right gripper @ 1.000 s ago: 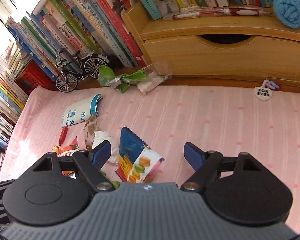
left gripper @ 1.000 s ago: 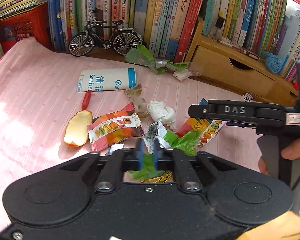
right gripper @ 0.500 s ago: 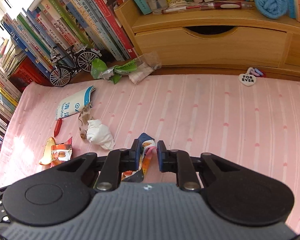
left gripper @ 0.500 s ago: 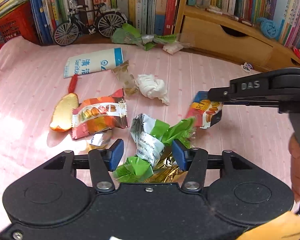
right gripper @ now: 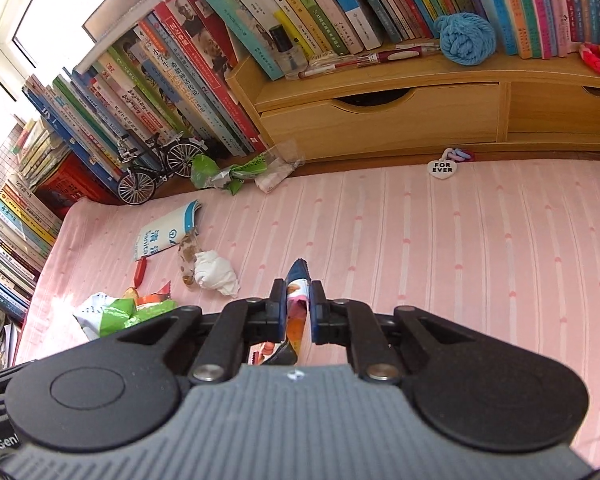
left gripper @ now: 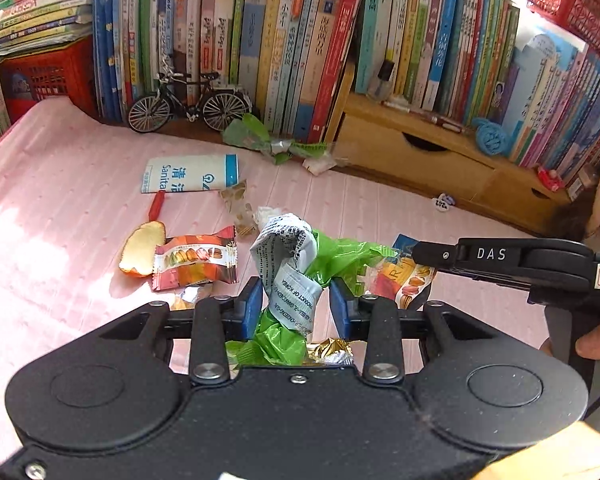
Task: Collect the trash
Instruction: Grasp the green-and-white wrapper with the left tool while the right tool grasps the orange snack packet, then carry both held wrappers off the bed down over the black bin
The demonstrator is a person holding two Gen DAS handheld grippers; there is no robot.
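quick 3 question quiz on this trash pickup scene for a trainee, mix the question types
1. True or false: the right gripper is shut on the blue macaron wrapper.
2. Which lies nearest the model bicycle? A) crumpled tissue B) green wrapper by the books C) heart tag
3. Fill in: the left gripper has the green and ___ wrapper between its pads.

Key: 1 true; 2 B; 3 white.

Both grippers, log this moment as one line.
left gripper: closing on green wrapper bundle | right gripper: shut on macaron wrapper | other trash remains
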